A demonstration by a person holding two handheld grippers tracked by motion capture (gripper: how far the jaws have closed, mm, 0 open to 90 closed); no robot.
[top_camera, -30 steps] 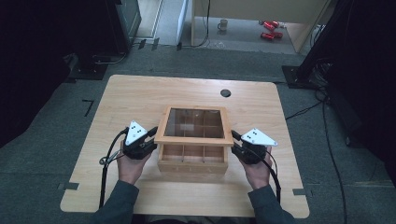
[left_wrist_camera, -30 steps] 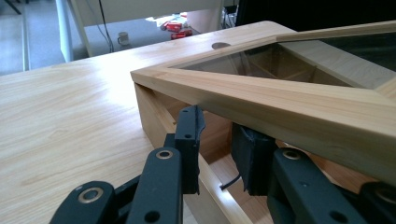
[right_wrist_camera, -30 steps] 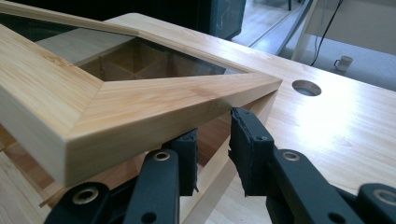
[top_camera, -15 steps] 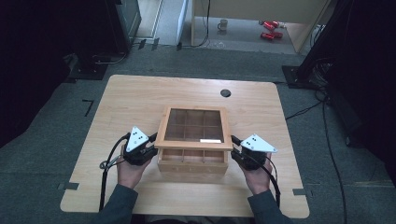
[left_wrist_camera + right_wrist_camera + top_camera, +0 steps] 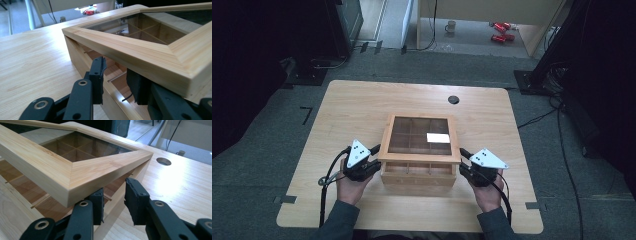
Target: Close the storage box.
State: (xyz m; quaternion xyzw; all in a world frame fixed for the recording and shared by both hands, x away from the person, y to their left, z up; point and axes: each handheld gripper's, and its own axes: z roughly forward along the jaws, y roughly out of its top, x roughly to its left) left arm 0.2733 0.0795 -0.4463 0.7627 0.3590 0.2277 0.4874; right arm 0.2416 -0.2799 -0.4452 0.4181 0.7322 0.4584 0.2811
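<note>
- The left gripper (image 5: 373, 161) stands at the left side of the box (image 5: 419, 177); its jaws have just been opening, and the box wall is between them with a gap, not pressed.
- The right gripper (image 5: 463, 165) stands at the right side of the box; its jaws have also just been opening, loose around the wall.
- The glass lid (image 5: 420, 136) is raised at the front and tilted, and the compartments show under it.
- A white label (image 5: 438, 137) lies on the glass; no writing can be read on it.
- The box sits near the front middle of the wooden table (image 5: 362, 107), with bare wood on all sides.
- A round cable hole (image 5: 453, 99) is behind the box.
- Beyond the table is grey floor with a mug (image 5: 451, 25).
</note>
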